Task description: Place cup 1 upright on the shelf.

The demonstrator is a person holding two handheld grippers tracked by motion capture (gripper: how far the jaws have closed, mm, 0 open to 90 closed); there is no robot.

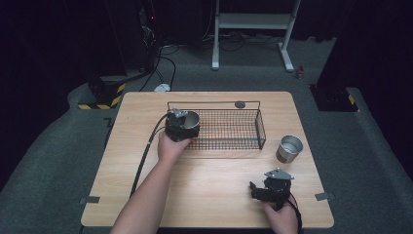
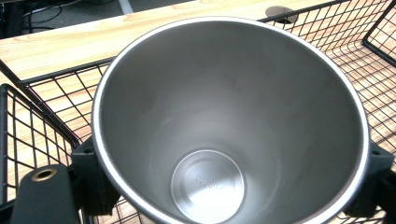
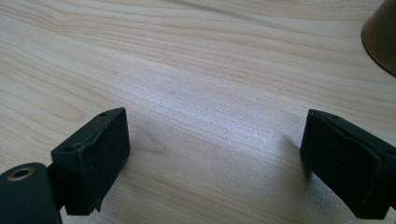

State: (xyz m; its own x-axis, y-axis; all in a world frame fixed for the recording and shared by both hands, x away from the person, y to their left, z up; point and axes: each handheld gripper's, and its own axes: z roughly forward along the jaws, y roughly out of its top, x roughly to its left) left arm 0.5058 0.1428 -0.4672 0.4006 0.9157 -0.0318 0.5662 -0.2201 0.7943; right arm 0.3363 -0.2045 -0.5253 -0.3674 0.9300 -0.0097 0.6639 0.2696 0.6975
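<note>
My left gripper (image 1: 187, 124) is shut on a steel cup (image 1: 190, 118) and holds it over the left end of the black wire basket (image 1: 243, 127). In the left gripper view the cup (image 2: 224, 116) is upright with its empty inside facing the camera, and the jaws press its sides over the basket's mesh (image 2: 51, 102). A second steel cup (image 1: 289, 148) stands upright on the table to the right of the basket. My right gripper (image 1: 258, 190) is open low over the wood near the front right, with nothing between its fingers (image 3: 95, 154).
The wooden table (image 1: 214, 190) has bare wood across its front and left. A round grey grommet (image 1: 239, 104) sits at the far edge behind the basket. The second cup's edge (image 3: 380, 37) shows at the top right of the right gripper view.
</note>
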